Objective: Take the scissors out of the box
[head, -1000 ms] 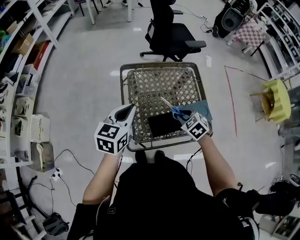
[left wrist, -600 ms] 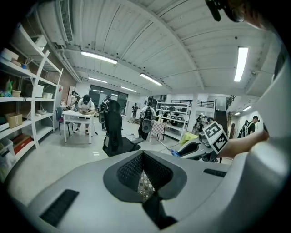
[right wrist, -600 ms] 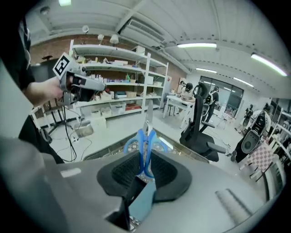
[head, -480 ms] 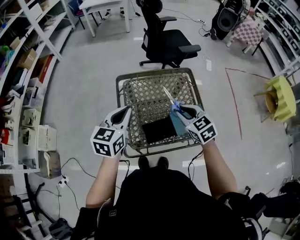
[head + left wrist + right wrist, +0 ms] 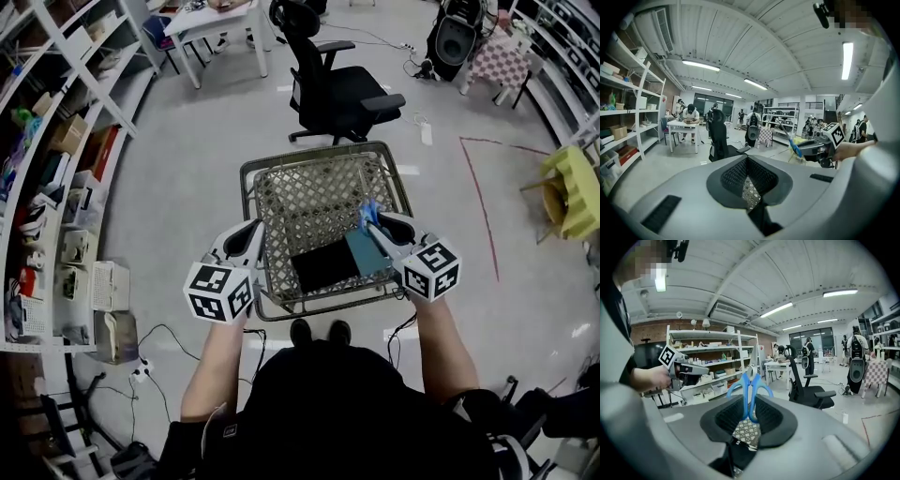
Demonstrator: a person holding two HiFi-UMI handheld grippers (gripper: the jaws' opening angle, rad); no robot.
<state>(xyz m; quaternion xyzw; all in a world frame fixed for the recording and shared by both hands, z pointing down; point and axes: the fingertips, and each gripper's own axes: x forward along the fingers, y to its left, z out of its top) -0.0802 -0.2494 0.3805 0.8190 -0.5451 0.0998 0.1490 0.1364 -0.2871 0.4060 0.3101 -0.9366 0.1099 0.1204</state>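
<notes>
Right gripper view: our right gripper [image 5: 748, 414] is clamped on the blue-handled scissors [image 5: 749, 389], their handle loops standing up between the pads. Our left gripper [image 5: 749, 178] has its jaws parted, with nothing between them. We hold the scissors in the air, out of the black box [image 5: 323, 266] on the wicker table [image 5: 309, 178].
</notes>
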